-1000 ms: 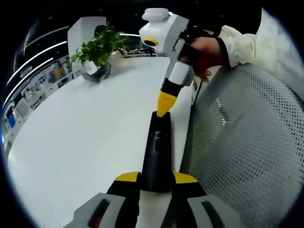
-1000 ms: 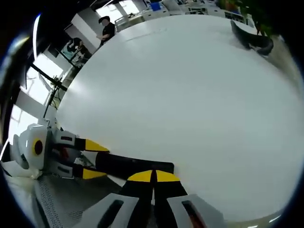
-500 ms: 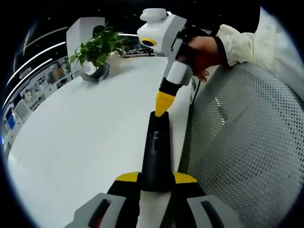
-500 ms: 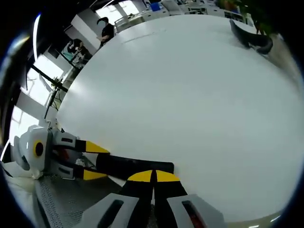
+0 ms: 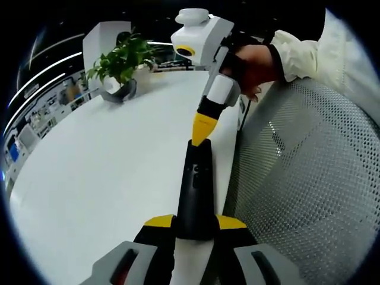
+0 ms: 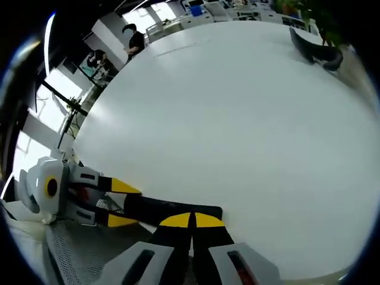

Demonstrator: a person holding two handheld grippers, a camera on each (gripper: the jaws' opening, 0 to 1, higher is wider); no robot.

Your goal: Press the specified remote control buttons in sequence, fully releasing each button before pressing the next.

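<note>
Movement is tiny here, folks: over the last second the right claw (image 5: 200,138) has drifted a touch away along the long black remote control (image 5: 196,190), its yellow tip now sitting right at the remote's far end in the left gripper view, where a second ago it overlapped the body slightly lower. That reads to me as a lift-off, the tip easing up from a button near that end; whether it is truly clear of the surface, I cannot tell from this angle.

The left claw (image 5: 196,224) hasn't budged. It pinches the near end of the remote between its yellow-tipped jaws, holding it out along the edge of the white tabletop (image 5: 107,172), with a perforated grey mesh chair back (image 5: 303,178) just beside it. A hand (image 5: 252,62) in a white sleeve carries the right tool in from above.

From the right gripper view, the right claw (image 6: 191,221) has its jaws pressed together, used as one poking tip, hovering at the remote (image 6: 172,209), while the left claw (image 6: 122,203) clamps the other end. The view has shifted slightly, consistent with that small retreat.

A green potted plant (image 5: 122,62) sits well apart. If the release is complete, the next press can begin.
</note>
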